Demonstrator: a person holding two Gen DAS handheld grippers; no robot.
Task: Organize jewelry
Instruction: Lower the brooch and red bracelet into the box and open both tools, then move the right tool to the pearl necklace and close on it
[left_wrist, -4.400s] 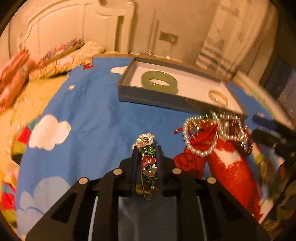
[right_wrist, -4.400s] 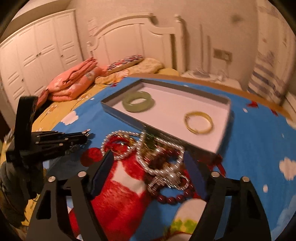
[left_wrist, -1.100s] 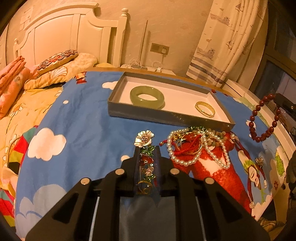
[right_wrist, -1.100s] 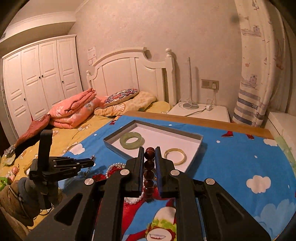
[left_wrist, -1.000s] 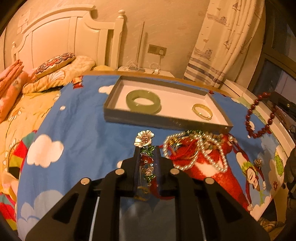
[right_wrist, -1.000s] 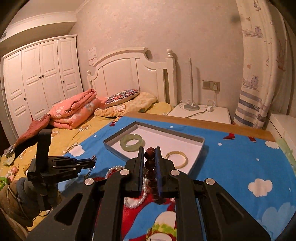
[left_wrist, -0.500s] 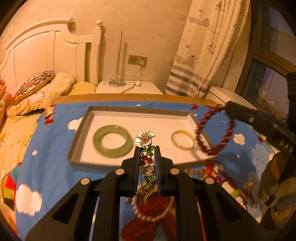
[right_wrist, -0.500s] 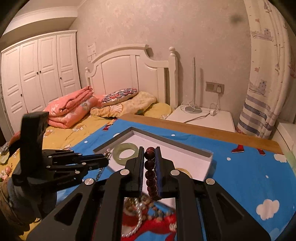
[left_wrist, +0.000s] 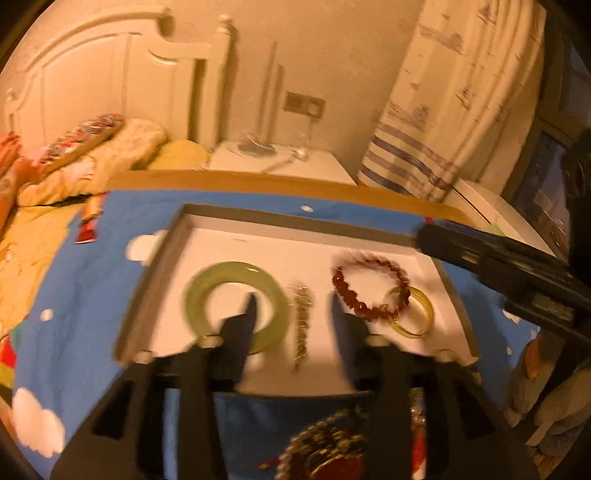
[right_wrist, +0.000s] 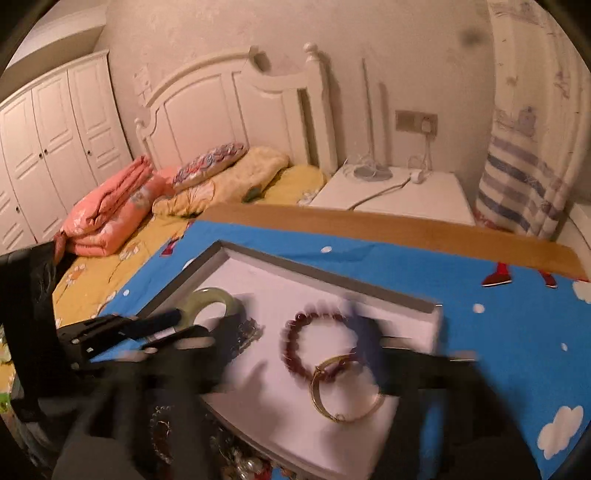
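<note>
Opening left claw (left_wrist: 291, 314) and right claw (right_wrist: 295, 336) over tray (left_wrist: 295, 221), nothing gripped, no legible writing

- A white headboard (right_wrist: 236, 107) stands against the wall at the head of the bed.
- A white wardrobe (right_wrist: 51, 147) with panelled doors fills the left wall.
- Folded pink bedding (right_wrist: 107, 218) lies on the yellow sheet (right_wrist: 92, 273), with a patterned pillow (right_wrist: 210, 162) beside it.
- A white nightstand (right_wrist: 399, 195) carries cables, under a wall socket (right_wrist: 415, 122).
- A striped curtain (right_wrist: 528, 147) hangs on the right.
- A blue cloud-print cloth (right_wrist: 498, 332) covers the near surface.
</note>
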